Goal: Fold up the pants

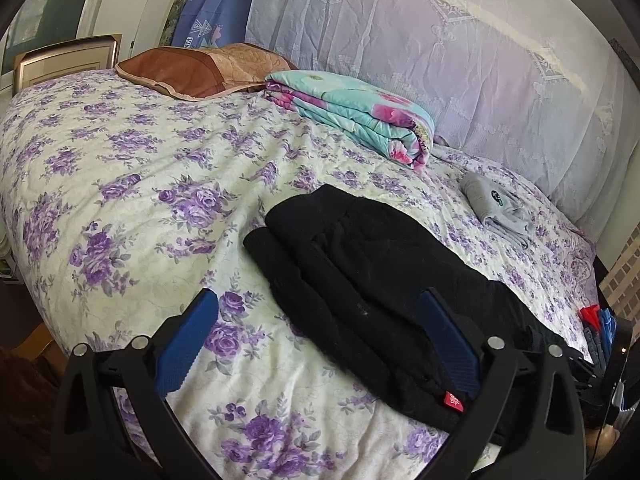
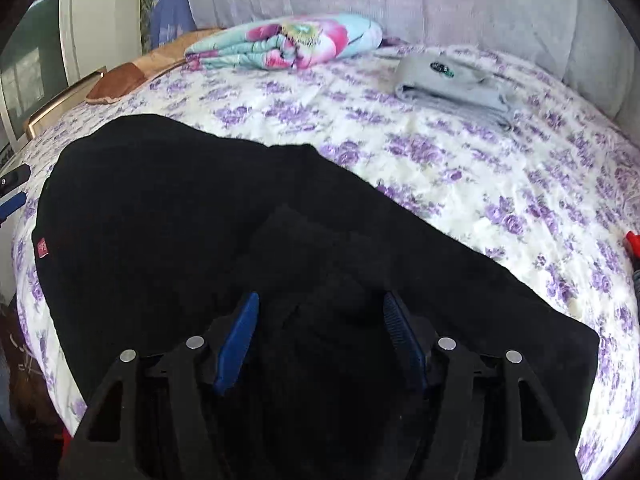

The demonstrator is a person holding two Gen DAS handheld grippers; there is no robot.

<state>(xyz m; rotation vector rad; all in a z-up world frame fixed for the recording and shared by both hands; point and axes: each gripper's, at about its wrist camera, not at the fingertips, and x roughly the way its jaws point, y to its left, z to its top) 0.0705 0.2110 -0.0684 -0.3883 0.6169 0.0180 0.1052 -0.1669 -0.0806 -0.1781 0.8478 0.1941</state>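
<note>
Pants: the black, soft, fleecy pants point(image 1: 360, 280) lie on the white bedspread printed with purple flowers point(image 1: 140, 200), already doubled into a long thick strip with one layer stacked on another.
Long axis: in the left wrist view the strip runs away from the fingers, from the near right up toward the middle of the bed; a small red tag point(image 1: 454, 401) marks the near edge.
Left gripper point(image 1: 316, 336): wide open, holding nothing; its right blue pad sits over the black cloth, its left pad over bare bedspread, so the pants lie ahead and to the right of its fingers.
Right gripper point(image 2: 320, 340): partly open, blue pads apart, with dark cloth bunched between and under them; whether either pad touches the cloth I cannot tell.
Nearer hand: the right one, I'd say; black fabric fills everything in front of its fingers, and the red tag shows far off to its left.
Coming move: probably a fold across the long axis, end brought over end.
Beyond the fingers: a folded turquoise and pink flowered quilt point(image 1: 352, 116), a brown pillow point(image 1: 192, 72), a folded grey garment point(image 2: 452, 84), all well apart from the pants.
</note>
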